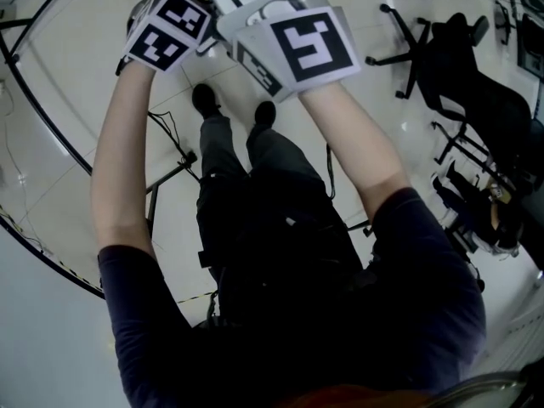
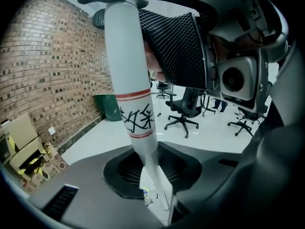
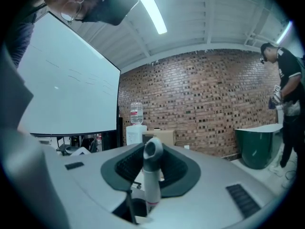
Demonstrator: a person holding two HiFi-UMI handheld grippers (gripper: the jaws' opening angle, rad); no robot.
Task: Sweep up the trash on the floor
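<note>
The left gripper (image 2: 151,182) has its two black ribbed pads closed on the white handle (image 2: 129,75), right where the thick grip tapers into a thin tube. From the jaws the handle rises on a slight lean. It stands nearer than the green bin (image 2: 107,107) and just to the bin's right. The right gripper (image 3: 148,187) pinches the same handle higher up, with its pads on the shaft just under the grey cap (image 3: 153,149). The cap stands clear above the jaws, left of the green bin and nearer than it.

The handle's working end is hidden below the left gripper's body, so I cannot tell broom from dustpan. Through the gap under those jaws a few small scraps (image 2: 146,194) lie on the pale floor (image 2: 107,138) beside the tube, too small to identify. In the head view both sets of jaws are cut off at the top edge. Only the marker cubes (image 1: 170,28) and the person's bare forearms (image 1: 119,160) show there. A second person (image 3: 288,80) just right of the green bin is clipped by the frame.

The handle is smooth and white. Two thin red bands frame black handwritten characters, and the cap has an oval hanging hole.
</note>
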